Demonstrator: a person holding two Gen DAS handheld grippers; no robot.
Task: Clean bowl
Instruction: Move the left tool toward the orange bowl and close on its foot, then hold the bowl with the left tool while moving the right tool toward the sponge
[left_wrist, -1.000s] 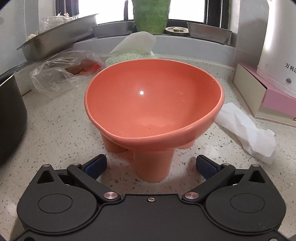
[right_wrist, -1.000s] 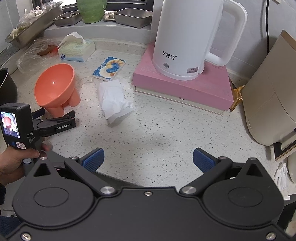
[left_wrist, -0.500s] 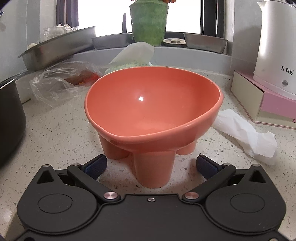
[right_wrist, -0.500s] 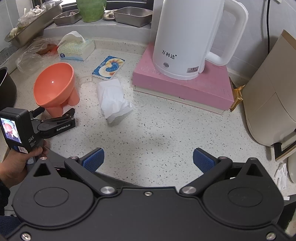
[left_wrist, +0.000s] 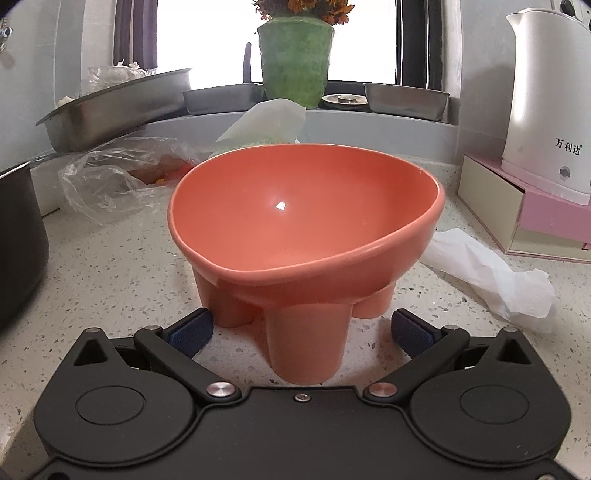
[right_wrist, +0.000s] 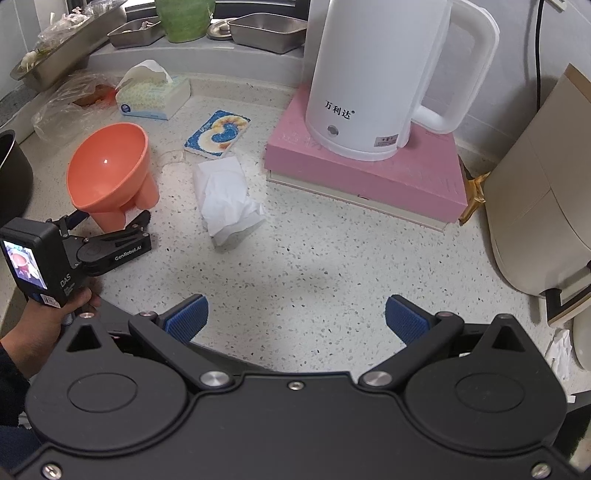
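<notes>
An orange footed bowl (left_wrist: 303, 229) stands on the speckled counter, its mouth tilted toward my left gripper. It also shows in the right wrist view (right_wrist: 110, 173). My left gripper (left_wrist: 301, 330) is open, low on the counter, with its jaws on either side of the bowl's front leg, not touching it. It shows in the right wrist view (right_wrist: 107, 221) too. A crumpled white tissue (right_wrist: 227, 201) lies just right of the bowl, also in the left wrist view (left_wrist: 491, 275). My right gripper (right_wrist: 295, 319) is open and empty above bare counter.
A white kettle (right_wrist: 384, 77) sits on a pink box (right_wrist: 369, 177). A tissue box (right_wrist: 153, 96), a blue sponge (right_wrist: 218, 134) and a plastic bag (left_wrist: 114, 177) lie behind the bowl. A dark pot (left_wrist: 18, 243) is at left. A beige appliance (right_wrist: 546, 192) stands at right.
My left gripper has dropped lower and closed in on the bowl, so its jaws now flank the front leg. My right gripper has barely moved.
</notes>
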